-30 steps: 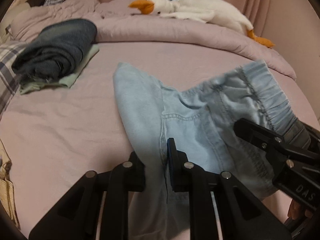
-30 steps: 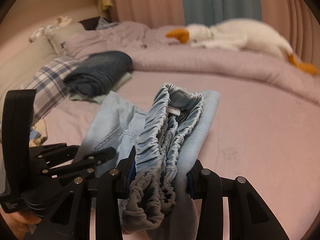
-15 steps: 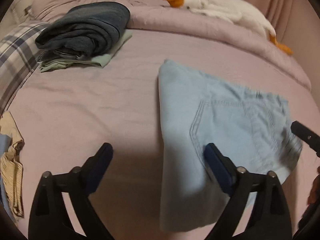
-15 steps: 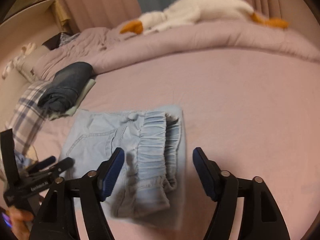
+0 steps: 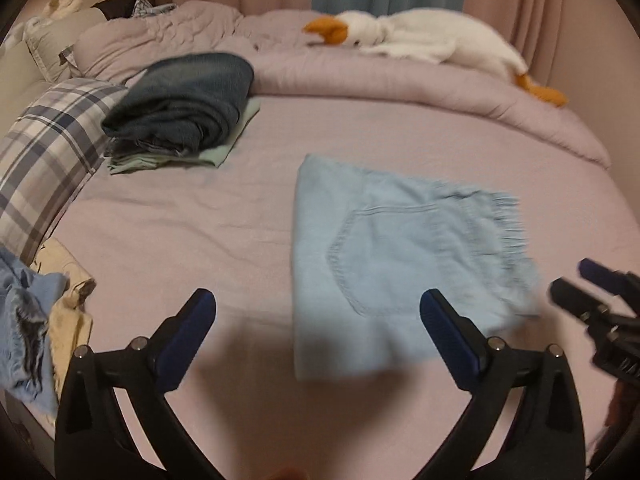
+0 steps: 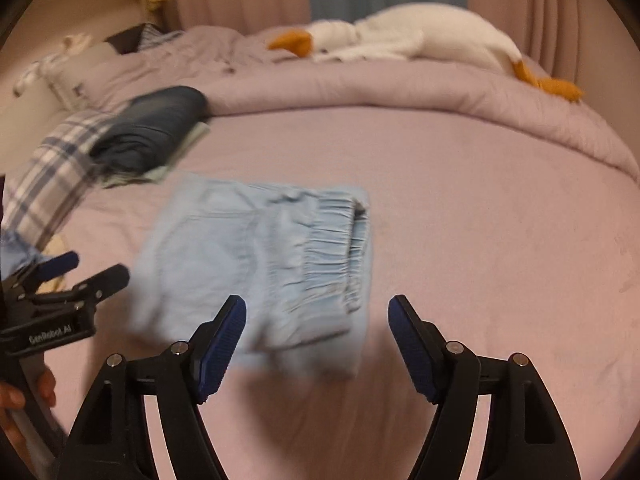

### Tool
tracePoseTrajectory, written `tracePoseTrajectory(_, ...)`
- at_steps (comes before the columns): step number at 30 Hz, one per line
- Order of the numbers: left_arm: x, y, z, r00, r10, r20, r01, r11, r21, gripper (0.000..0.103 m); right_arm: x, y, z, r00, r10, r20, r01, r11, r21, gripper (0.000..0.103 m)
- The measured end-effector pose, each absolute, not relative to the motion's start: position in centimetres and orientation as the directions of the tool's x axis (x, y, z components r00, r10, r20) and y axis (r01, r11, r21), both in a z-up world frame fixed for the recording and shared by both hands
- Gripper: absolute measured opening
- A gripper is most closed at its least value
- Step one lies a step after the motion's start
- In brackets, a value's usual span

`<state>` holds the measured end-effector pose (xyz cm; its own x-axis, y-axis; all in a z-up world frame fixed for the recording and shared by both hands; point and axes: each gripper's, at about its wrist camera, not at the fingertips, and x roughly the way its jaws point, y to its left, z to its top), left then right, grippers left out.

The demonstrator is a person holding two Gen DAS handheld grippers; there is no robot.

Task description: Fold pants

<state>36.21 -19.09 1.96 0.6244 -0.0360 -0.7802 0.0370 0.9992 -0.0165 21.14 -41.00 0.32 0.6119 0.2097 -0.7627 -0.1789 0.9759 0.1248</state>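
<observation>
The light blue denim pants [image 5: 392,256] lie folded in a flat rectangle on the pink bed sheet [image 5: 208,224], back pocket up. They also show in the right wrist view [image 6: 264,264], elastic waistband to the right. My left gripper [image 5: 318,332] is open and empty, above the near left edge of the pants. My right gripper [image 6: 316,340] is open and empty, just above the near edge of the waistband. The right gripper shows at the right edge of the left wrist view [image 5: 592,292], the left gripper at the left edge of the right wrist view [image 6: 76,276].
A stack of folded dark blue and pale green clothes [image 5: 180,108] lies at the back left beside a plaid pillow [image 5: 44,168]. A white goose plush [image 5: 420,38] lies on the bunched duvet [image 5: 400,84] at the back. Loose clothes [image 5: 36,320] hang at the left bed edge.
Both grippers let go of the pants, opened wide and pulled back and up. The pants now lie folded flat on the bed.
</observation>
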Motion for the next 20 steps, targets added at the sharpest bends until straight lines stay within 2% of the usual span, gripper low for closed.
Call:
tracePoseTrajectory(1, 35.4, -19.0, 2.7, 0.633, -0.04, -0.773, 0.033, 0.999, -0.025, 0.102, 20.3, -40.8, 0.9, 0.616, 0.214, -0.758, -0.188, 0.975, 0.122, 0.076)
tracePoseTrajectory(3, 33.5, -18.9, 4.4, 0.65, -0.04, -0.759, 0.024, 0.999, -0.033, 0.102, 19.1, -40.6, 1.8, 0.623, 0.223, -0.75, -0.199, 0.972, 0.123, 0.085)
tracePoseTrajectory(4, 33.0, -18.8, 4.9, 0.655, -0.041, -0.754, 0.023, 0.999, -0.034, 0.102, 18.7, -40.7, 2.2, 0.625, 0.226, -0.747, -0.201, 0.972, 0.126, 0.093)
tracePoseTrajectory(5, 32.0, -18.8, 5.6, 0.662, -0.04, -0.749, 0.024, 0.999, -0.033, 0.102, 17.9, -40.7, 2.6, 0.629, 0.236, -0.741, -0.207, 0.969, 0.133, 0.095)
tracePoseTrajectory(14, 27.7, -20.9, 9.4, 0.71, 0.044, -0.702, 0.008, 0.997, 0.071, 0.102, 16.5, -40.4, 4.4, 0.631, 0.283, -0.722, -0.252, 0.955, 0.155, 0.095)
tracePoseTrajectory(20, 26.2, -21.2, 10.0, 0.717, 0.057, -0.694, 0.001, 0.997, 0.083, 0.102, 15.2, -39.8, 5.2, 0.647, 0.289, -0.705, -0.26, 0.953, 0.153, 0.096)
